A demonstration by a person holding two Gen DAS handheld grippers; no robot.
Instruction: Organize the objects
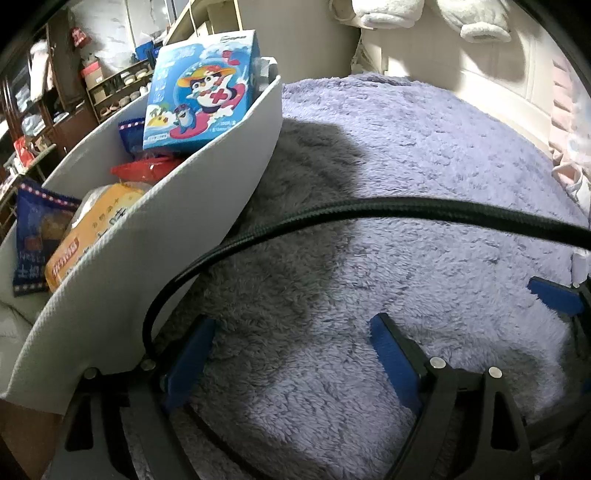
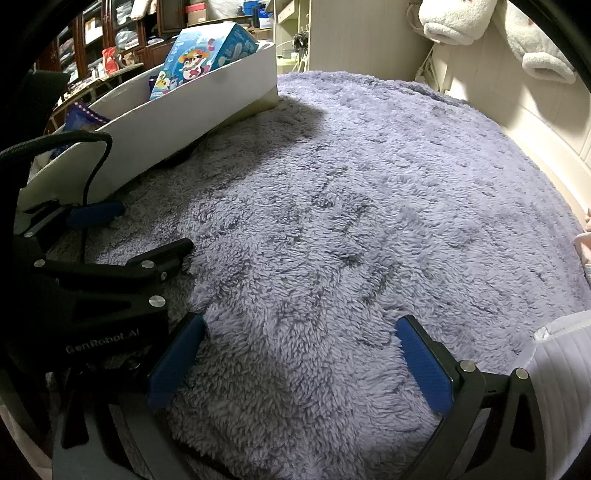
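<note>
A white bin [image 1: 147, 258] stands on a fluffy lilac blanket [image 1: 424, 155] at the left. In it are a blue box with a cartoon penguin [image 1: 199, 92], a red packet [image 1: 147, 168], an orange packet [image 1: 96, 229] and a dark blue snack packet [image 1: 37, 236]. My left gripper [image 1: 291, 347] hangs open over bare blanket beside the bin's wall, nothing between its blue pads. My right gripper [image 2: 301, 354] is open too, over empty blanket. The right wrist view shows the bin [image 2: 177, 110], the penguin box [image 2: 199, 55] and the left gripper [image 2: 151, 227] at its near end.
A black cable [image 1: 369, 206] arcs across the left wrist view. White plush toys [image 2: 454, 22] hang on the cream wall behind. A white quilted fabric [image 2: 561, 369] lies at the right edge. Shelves with clutter [image 2: 110, 40] stand beyond the bin.
</note>
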